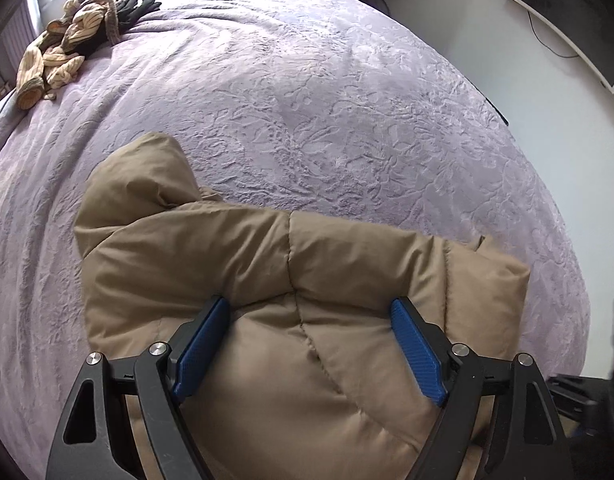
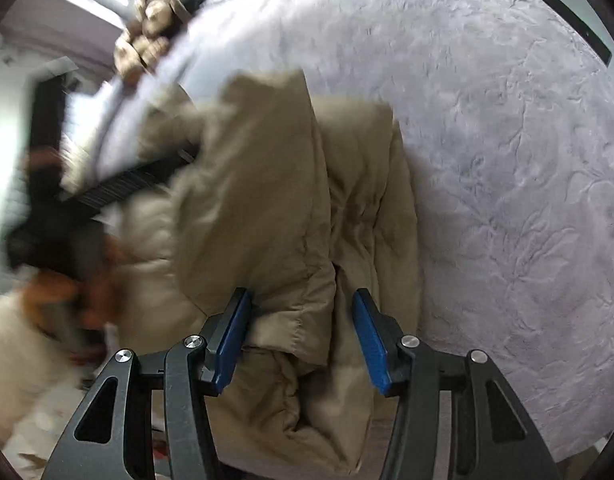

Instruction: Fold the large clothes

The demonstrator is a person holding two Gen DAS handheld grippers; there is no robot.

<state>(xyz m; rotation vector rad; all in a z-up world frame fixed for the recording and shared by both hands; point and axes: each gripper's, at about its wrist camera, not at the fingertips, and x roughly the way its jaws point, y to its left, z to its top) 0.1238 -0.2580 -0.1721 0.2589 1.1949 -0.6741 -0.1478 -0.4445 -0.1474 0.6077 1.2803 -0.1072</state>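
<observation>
Across most of both frames spreads the bed (image 1: 347,100) under a lilac embossed cover, and low in the frame lies the tan padded jacket (image 1: 267,280), bunched into a rough bundle near the bed's lower edge. Upper left, a heap of striped clothes (image 1: 67,40) waits, well apart. Both left tongs (image 1: 311,344) and right tongs (image 2: 303,336) stand released above the jacket, nothing pinched. Judging by this, one fold is laid; next comes choosing an edge to grasp and squaring the bundle.

Both wrist views steeply down, close over shared jacket (image 1: 267,280).
</observation>
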